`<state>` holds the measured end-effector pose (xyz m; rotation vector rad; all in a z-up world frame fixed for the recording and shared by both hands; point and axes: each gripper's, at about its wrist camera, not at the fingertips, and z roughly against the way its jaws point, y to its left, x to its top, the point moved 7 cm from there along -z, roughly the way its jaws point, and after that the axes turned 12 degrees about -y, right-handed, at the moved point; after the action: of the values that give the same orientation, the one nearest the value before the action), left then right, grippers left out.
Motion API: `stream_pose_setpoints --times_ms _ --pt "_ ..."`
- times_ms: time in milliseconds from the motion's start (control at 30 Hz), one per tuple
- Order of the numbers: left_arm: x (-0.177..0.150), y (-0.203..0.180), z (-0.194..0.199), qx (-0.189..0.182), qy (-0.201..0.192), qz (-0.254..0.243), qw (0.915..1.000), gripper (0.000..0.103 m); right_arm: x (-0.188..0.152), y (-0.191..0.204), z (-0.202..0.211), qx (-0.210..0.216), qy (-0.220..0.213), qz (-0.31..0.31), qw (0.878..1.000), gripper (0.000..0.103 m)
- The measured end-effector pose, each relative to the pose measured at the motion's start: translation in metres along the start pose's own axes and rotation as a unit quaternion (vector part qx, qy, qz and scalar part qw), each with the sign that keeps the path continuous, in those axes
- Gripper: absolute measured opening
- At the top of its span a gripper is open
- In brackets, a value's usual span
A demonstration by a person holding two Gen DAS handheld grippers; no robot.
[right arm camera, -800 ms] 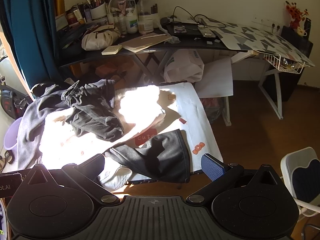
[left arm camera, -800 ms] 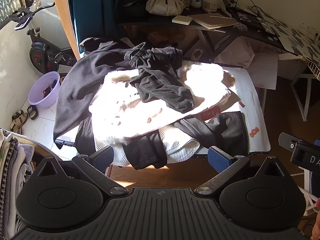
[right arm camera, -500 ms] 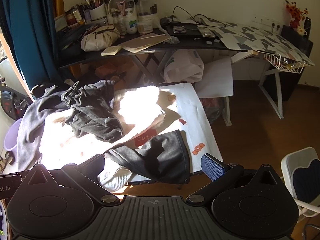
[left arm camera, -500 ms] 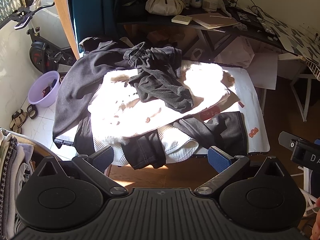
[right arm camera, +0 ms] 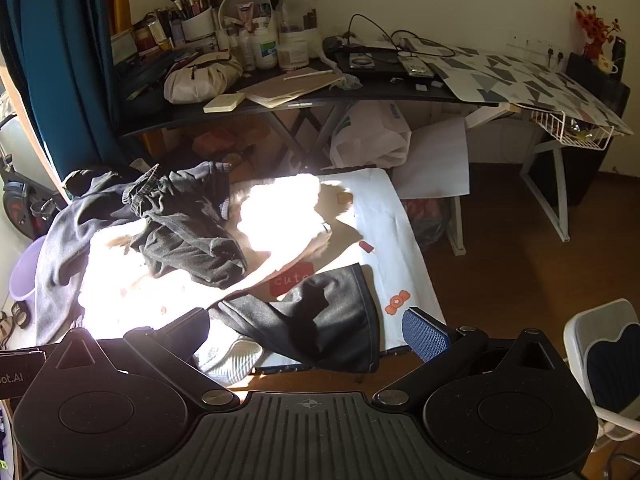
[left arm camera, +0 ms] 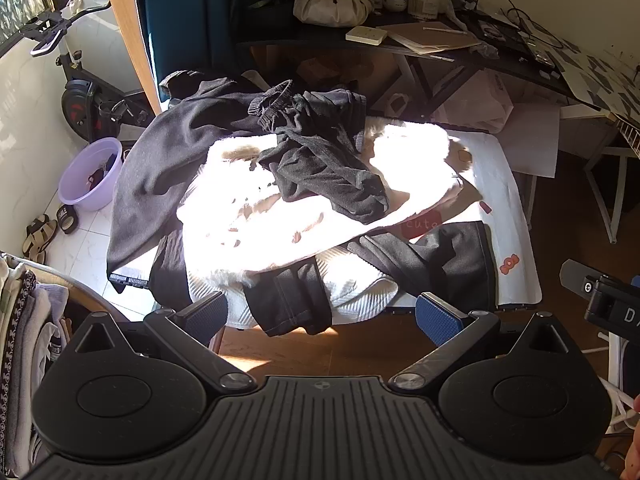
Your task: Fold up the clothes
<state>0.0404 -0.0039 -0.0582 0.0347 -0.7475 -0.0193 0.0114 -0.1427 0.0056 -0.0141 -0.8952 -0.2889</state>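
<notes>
A heap of clothes lies on a small white table [left arm camera: 516,208]. A crumpled dark grey garment [left arm camera: 324,160] tops a sunlit white fleece piece [left arm camera: 248,232]. A large black garment [left arm camera: 160,168] hangs off the left side, and a black piece [left arm camera: 452,264] lies at the front right. The heap also shows in the right wrist view, with the grey garment [right arm camera: 184,232] and the black piece [right arm camera: 324,320]. My left gripper [left arm camera: 322,318] is open and empty, short of the table's near edge. My right gripper [right arm camera: 306,330] is open and empty, above the front edge.
A cluttered black desk [right arm camera: 360,92] stands behind the table. A purple basin [left arm camera: 92,176] and an exercise bike [left arm camera: 84,96] are at the left. A white chair [right arm camera: 604,360] stands at the right. Folded clothes [left arm camera: 24,340] are stacked at the near left.
Both views have shifted very slightly; the grippers stay open and empty and the clothes have not moved.
</notes>
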Motion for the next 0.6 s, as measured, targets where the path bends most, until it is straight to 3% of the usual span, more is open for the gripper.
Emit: stream_pose_setpoints --times_ms 600 --pt "0.008 -0.011 -0.002 0.008 0.005 0.0 1.0 0.102 0.006 -0.007 -0.014 0.011 0.003 0.004 1.0 0.102"
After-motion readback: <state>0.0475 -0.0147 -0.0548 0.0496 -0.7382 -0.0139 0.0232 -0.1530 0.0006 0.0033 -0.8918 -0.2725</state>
